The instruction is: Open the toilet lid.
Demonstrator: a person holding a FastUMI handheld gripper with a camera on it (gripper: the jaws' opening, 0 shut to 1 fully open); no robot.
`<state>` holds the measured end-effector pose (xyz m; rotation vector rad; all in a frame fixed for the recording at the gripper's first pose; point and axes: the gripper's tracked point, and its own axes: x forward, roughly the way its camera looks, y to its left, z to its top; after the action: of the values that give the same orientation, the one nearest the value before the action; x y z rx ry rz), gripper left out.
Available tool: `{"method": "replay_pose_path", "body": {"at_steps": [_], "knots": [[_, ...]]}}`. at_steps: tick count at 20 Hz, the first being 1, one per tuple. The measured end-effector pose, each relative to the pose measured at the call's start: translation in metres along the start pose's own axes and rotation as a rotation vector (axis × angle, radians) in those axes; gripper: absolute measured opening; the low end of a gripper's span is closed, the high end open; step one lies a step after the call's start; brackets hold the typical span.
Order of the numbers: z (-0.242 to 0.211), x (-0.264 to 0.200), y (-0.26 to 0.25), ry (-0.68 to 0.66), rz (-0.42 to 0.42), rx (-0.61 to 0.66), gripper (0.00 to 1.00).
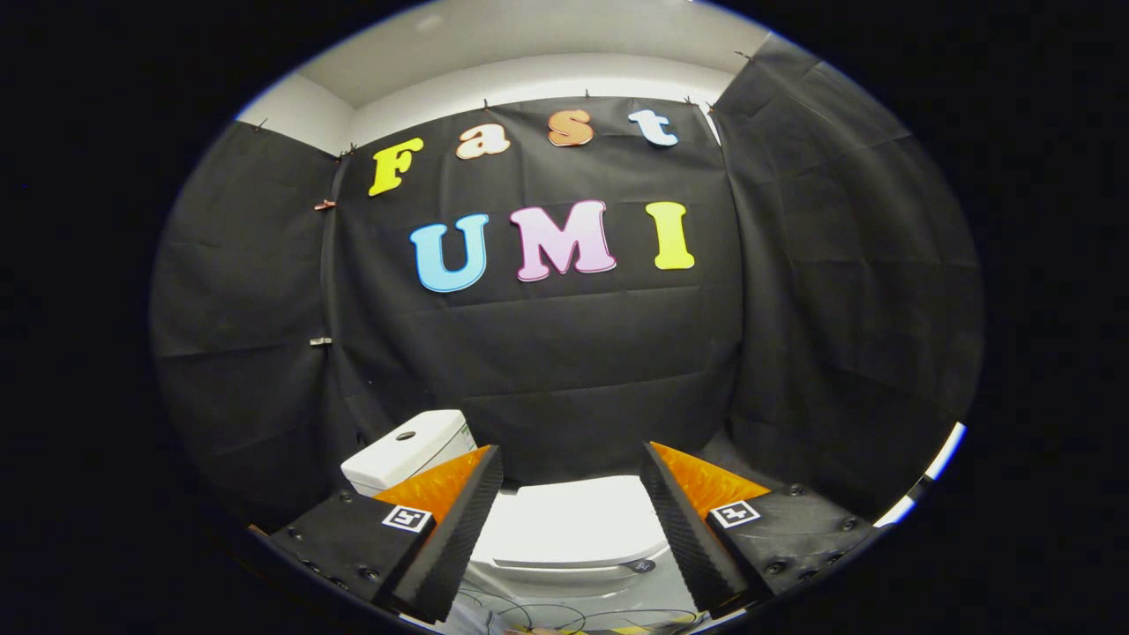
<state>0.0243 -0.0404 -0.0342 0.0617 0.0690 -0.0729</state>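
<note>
Closed toilet lid beyond parted hand-held gripper, tank behind-left, cables before it.

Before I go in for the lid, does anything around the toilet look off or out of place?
Nothing damaged or spilled. The lid lies closed and level, framed between the open gripper fingers. The tank sits off to one side. Loose cables trail on the floor below the bowl; a possible snag.

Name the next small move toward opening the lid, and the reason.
Probably lower the hand-held gripper forward to the front edge of the toilet lid. The lid lies closed beyond the open fingers, untouched, with the tank behind it.
</note>
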Motion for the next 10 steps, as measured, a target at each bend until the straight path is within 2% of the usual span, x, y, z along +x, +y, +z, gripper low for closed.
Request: {"method": "replay_pose_path", "body": {"at_steps": [6,10], "knots": [[-0.045,0.032,-0.06,0.07,-0.078,0.105,0.98],[-0.099,0.066,-0.1,0.164,-0.121,0.221,0.98]]}}
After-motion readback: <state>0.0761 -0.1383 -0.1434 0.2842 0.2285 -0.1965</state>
